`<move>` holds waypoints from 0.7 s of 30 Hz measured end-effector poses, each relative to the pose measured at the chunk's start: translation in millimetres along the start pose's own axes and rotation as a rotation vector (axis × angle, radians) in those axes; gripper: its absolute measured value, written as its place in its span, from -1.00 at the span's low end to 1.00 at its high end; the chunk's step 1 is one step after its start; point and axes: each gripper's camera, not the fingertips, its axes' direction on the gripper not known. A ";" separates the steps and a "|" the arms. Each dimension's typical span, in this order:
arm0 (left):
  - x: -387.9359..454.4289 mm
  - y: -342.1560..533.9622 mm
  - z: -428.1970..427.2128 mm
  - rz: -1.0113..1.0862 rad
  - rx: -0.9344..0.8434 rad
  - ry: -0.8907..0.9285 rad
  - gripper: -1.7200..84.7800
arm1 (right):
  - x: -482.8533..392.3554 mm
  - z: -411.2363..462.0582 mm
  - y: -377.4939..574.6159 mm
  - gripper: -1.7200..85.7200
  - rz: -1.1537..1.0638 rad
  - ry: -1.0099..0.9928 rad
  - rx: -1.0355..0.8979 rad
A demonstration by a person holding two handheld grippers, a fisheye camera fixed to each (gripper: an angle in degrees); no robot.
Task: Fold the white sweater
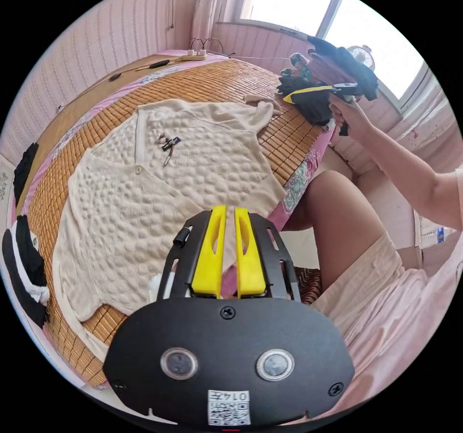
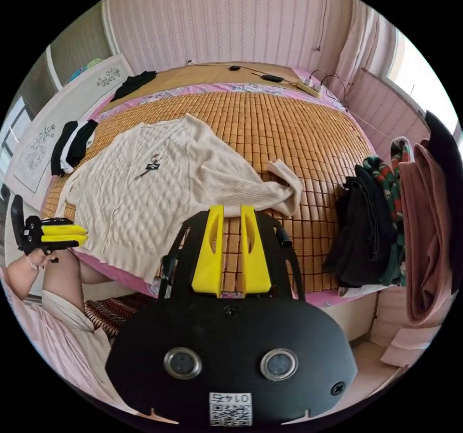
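Note:
The white knitted sweater [image 1: 159, 196] [image 2: 159, 187] lies spread flat, front up, on a bamboo mat [image 1: 212, 81] [image 2: 270, 119] covering the bed. A small dark brooch [image 1: 169, 143] is pinned on its chest. One sleeve [image 2: 284, 182] stretches across the mat with its cuff folded back. My left gripper [image 1: 230, 209] hovers above the sweater's hem by the bed edge, jaws nearly together and holding nothing. It also shows in the right gripper view as the left gripper [image 2: 84, 236], held in a hand. My right gripper [image 2: 232, 209] [image 1: 289, 98] is held off the bed's side, jaws close with nothing between them.
A pile of dark clothes [image 1: 318, 86] [image 2: 371, 221] sits on the mat's corner beside a hanging pink garment [image 2: 424, 240]. Black and white clothes [image 1: 24, 264] [image 2: 72, 146] lie at the far side. A power strip [image 1: 193, 56] [image 2: 308, 87] sits near the wall. The person's leg [image 1: 337, 211] presses against the bed.

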 end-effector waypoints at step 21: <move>15.8 -131.2 182.5 0.163 -0.135 0.044 -0.92 | 105.5 -21.7 95.5 -0.89 0.285 0.240 0.201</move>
